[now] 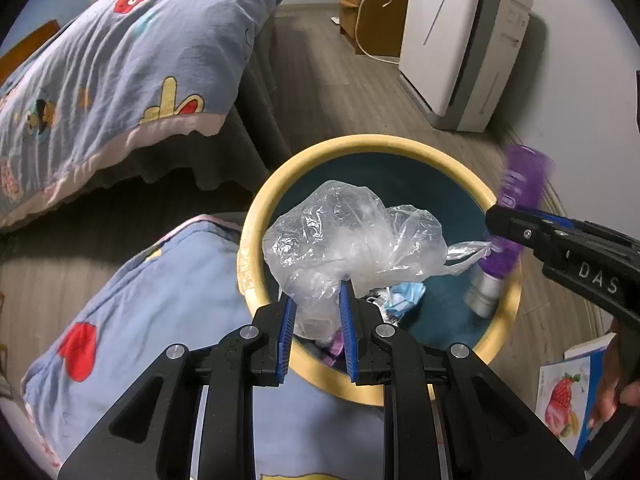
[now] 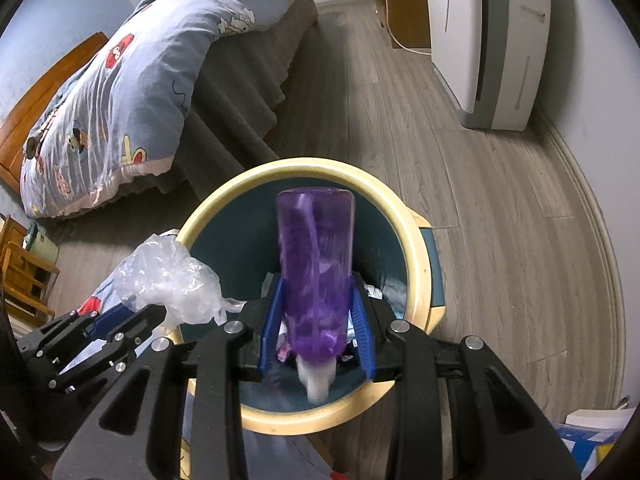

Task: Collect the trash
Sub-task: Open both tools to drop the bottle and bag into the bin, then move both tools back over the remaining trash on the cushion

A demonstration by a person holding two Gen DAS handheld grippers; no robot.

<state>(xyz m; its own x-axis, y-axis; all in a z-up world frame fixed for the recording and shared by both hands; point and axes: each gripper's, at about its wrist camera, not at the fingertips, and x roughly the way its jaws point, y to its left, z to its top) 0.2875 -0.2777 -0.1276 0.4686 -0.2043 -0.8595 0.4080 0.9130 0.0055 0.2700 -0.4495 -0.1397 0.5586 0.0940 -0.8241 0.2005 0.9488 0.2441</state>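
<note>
A round bin with a cream rim and dark teal inside stands on the floor, with trash at its bottom. My left gripper holds a crumpled clear plastic bag over the bin's near-left side; the bag sits between the blue pads, which stand slightly apart. My right gripper is shut on a purple bottle with a white cap, cap toward me, over the bin. The bottle also shows in the left wrist view, blurred. The bag shows in the right wrist view.
A bed with a blue cartoon quilt lies left, part of the quilt beside the bin. A white air purifier and a wooden cabinet stand at the back. Books lie on the floor at right.
</note>
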